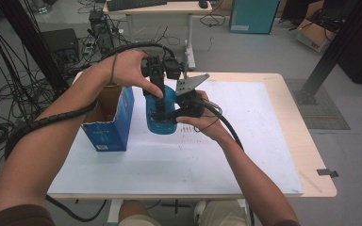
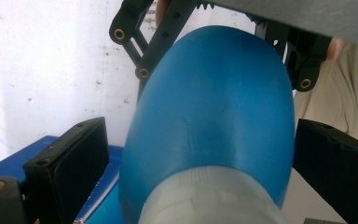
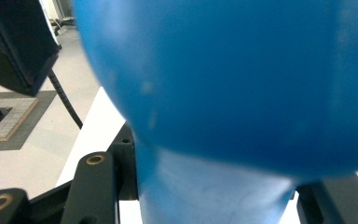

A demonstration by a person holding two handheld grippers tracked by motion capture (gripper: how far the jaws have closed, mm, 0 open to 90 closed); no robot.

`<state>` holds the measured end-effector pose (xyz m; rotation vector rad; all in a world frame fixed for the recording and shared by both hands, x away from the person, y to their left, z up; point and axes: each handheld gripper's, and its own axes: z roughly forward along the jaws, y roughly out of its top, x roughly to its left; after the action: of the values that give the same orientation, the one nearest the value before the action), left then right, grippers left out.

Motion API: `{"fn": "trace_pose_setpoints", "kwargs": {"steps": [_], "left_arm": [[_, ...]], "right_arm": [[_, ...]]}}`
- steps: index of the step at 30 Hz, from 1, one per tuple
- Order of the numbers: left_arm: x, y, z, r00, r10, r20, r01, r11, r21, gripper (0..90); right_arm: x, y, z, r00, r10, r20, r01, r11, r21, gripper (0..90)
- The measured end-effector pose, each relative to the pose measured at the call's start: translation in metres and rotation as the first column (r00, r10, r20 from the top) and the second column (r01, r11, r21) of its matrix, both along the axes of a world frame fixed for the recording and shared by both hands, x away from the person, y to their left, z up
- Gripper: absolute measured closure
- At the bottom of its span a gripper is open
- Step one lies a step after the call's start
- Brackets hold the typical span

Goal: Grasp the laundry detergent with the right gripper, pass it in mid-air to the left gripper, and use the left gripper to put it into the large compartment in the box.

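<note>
The blue bottle is held up over the middle of the white table, just right of the open blue box, with both grippers on it. In the high view the left gripper comes down on it from the far side, and the right gripper meets it from the right, near its lower end.

The right gripper's jaws are closed about as far as they go. In its own view the narrow pale-blue neck sits between them, so it appears to be clamped on the bottle there. The left gripper view looks along the wide body, with one black jaw close to each flank and the white cap end nearest the camera. A sliver of gap seems to remain on the left side, so I cannot tell whether those jaws are pressing or only bracketing it.

This looks like a hand-over or a re-grip between the two grippers, possibly ahead of putting the bottle in the box. To do it well:

- Keep the neck grip firm until the left jaws are clearly seated — the round, smooth body could slip or roll.
- Squeeze the body across its widest part (not the tapering shoulder).
- Let go with one gripper only after the other has taken the weight — and keep the cables clear of the box.
</note>
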<state>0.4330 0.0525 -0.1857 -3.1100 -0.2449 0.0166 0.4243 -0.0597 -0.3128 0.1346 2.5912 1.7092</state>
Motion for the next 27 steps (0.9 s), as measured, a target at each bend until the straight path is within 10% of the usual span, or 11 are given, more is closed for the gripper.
{"fn": "trace_pose_setpoints", "kwargs": {"steps": [27], "left_arm": [[-0.0012, -0.0008, 0.0042, 1.0, -0.006, 0.001, 0.006, 0.9998, 0.017, 6.3]], "right_arm": [[0.0008, 0.0012, -0.0001, 0.9998, 0.011, 0.016, -0.011, 0.9999, 0.005, 44.1]]}}
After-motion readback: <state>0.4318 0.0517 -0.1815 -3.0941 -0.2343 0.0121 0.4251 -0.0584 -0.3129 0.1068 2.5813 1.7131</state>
